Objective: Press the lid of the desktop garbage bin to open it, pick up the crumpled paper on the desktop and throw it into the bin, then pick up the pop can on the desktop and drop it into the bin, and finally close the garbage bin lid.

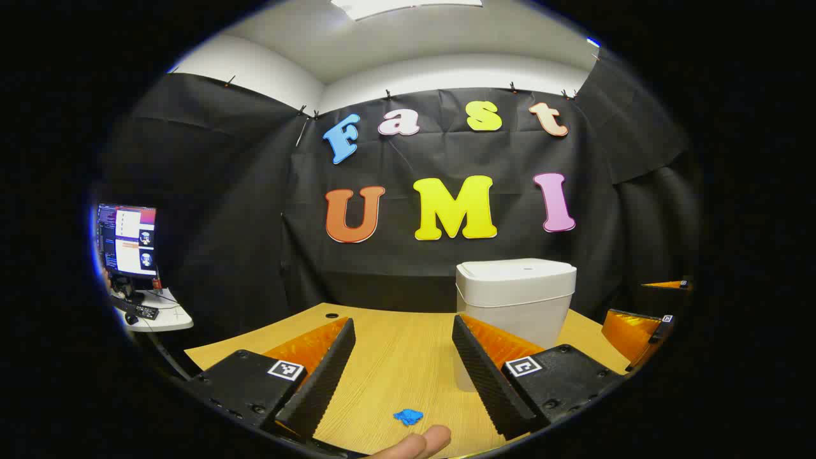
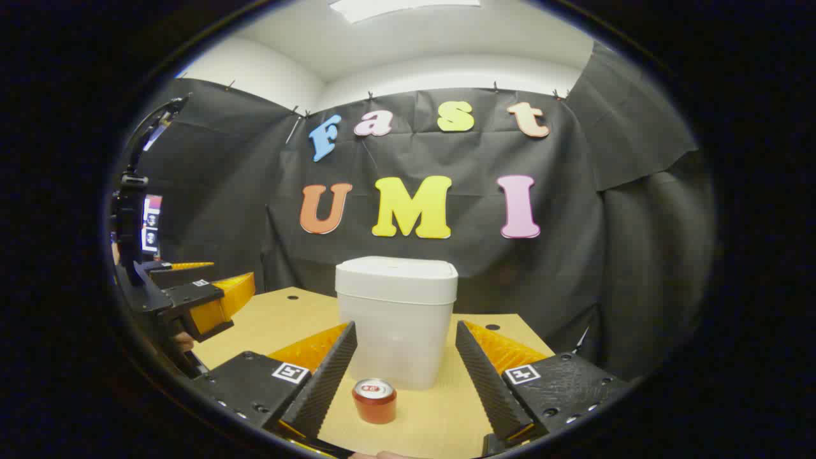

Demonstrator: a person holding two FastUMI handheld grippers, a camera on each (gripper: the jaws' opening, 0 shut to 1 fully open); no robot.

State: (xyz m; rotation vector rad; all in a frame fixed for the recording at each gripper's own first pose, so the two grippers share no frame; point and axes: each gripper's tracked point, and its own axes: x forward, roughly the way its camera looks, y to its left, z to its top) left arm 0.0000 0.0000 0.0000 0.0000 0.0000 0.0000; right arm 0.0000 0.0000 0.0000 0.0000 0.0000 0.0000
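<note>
With both the left gripper (image 1: 403,373) and right gripper (image 2: 403,376) spread and empty, the bin (image 2: 396,319) at frame centre looks light, so press its lid (image 2: 396,269) gently from above

Black cloth (image 1: 242,210) is hanging on clips across the booth walls, sagging at the right. White wall (image 1: 446,73) is showing above it, a ceiling light (image 1: 408,6) glowing overhead. Wood tabletop (image 1: 401,357) is sitting in front, grommet holes near its back edge. Monitor (image 1: 127,239) is glowing on a white side desk (image 1: 166,319) at left.
</note>
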